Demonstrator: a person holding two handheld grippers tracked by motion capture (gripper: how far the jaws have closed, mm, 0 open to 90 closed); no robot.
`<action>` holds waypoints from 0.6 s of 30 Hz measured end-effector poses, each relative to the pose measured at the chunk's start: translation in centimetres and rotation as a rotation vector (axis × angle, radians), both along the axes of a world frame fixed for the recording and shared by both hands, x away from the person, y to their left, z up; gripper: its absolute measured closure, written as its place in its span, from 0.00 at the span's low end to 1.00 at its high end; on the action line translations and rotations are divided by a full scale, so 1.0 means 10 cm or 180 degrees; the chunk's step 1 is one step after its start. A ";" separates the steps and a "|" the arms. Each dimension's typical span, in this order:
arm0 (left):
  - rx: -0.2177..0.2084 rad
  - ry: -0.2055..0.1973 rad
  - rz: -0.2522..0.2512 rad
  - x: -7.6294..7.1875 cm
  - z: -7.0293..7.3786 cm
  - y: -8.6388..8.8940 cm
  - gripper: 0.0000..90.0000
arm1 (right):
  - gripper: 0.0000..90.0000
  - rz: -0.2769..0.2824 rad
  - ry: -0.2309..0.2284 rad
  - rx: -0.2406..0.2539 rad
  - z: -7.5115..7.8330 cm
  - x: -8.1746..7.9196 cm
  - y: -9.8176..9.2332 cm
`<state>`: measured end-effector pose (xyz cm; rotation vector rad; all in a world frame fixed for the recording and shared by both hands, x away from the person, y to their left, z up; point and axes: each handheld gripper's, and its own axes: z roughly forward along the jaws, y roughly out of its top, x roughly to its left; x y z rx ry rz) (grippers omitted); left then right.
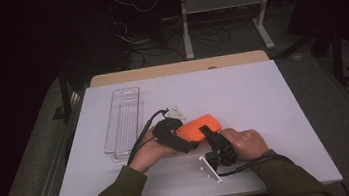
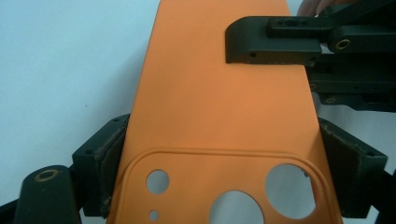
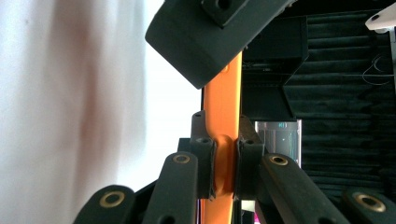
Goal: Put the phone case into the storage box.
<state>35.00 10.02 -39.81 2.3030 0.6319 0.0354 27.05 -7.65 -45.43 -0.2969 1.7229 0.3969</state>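
From the high view, a person sits at a white table [image 1: 262, 92] with a tool in each hand, and both tools meet at an orange phone case [image 1: 199, 126] held just above the table, near the middle. The left gripper [image 1: 177, 137] holds the case from the left end, and the right gripper [image 1: 211, 141] comes in at its near edge. A clear plastic tray [image 1: 124, 123] lies well apart to the left, and a small white bit [image 1: 176, 112] lies just behind the case. In the left gripper view, the orange phone case [image 2: 219, 116] fills the middle, back side up, with its camera holes at the bottom. The left gripper's [image 2: 219, 177] two black jaws stand wide apart and press on the two long sides of the case, so it holds the case across its width. The right gripper [image 2: 273, 42] pokes in from the top right and sits on the case's edge. In the right gripper view, the case [image 3: 223, 121] is seen edge-on, like a thin orange strip. The right gripper [image 3: 223, 163] is squeezed nearly all the way closed, pinching that thin edge between its pads. I think the step now is holding the case with both tools. The next move likely needs a gentle, steady pull or bend, so the soft case does not slip out.
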 end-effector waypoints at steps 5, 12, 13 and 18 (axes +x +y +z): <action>-0.0027 0.0032 -0.0054 0.02 0.00 0.02 0.16 | 0.90 0.0017 -0.0028 0.0013 0.01 -0.01 0.00; -0.0148 0.0080 -0.0043 0.01 0.00 0.03 0.15 | 0.90 0.0018 -0.0037 0.0066 0.02 -0.02 0.00; -0.0155 0.0033 -0.0086 0.01 0.01 0.03 0.13 | 0.91 0.0024 -0.0019 0.0051 0.03 -0.02 -0.01; -0.0148 0.0045 -0.0098 -0.01 0.00 0.01 0.05 | 0.90 0.0036 -0.0028 0.0044 0.02 -0.03 0.00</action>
